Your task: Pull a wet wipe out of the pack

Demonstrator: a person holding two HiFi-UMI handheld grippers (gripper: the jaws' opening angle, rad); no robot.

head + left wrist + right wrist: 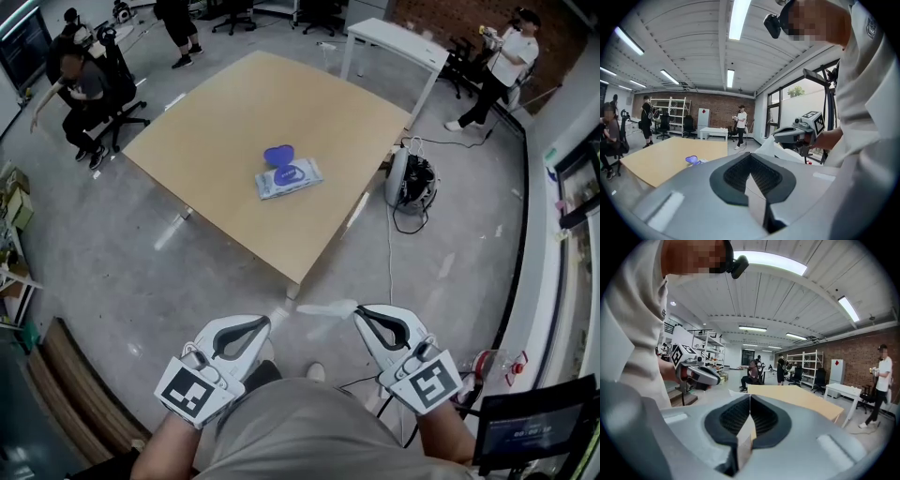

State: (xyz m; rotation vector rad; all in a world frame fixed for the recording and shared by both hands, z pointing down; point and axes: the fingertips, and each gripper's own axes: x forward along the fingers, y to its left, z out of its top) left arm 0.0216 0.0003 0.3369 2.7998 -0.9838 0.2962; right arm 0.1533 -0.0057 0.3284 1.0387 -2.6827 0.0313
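Observation:
The wet wipe pack (pixel 289 178) lies flat on the wooden table (pixel 225 112), its blue lid (pixel 277 155) flipped open; in the left gripper view only that lid (pixel 692 160) shows. Both grippers hang low over the floor, well short of the table's near corner. My right gripper (pixel 358 315) is shut on a white wet wipe (pixel 323 307), which trails leftward from its tip. My left gripper (pixel 265 322) is shut with nothing in it, a little left of the wipe's free end. The left gripper view shows the right gripper (pixel 776 136) with the wipe (pixel 768 146) hanging from it.
A grey device with cables (pixel 409 180) sits on the floor by the table's right edge. A white table (pixel 398 42) stands behind. People sit on chairs at far left (pixel 80 84); a person (pixel 497 61) stands at far right. A dark screen (pixel 534 427) is at my lower right.

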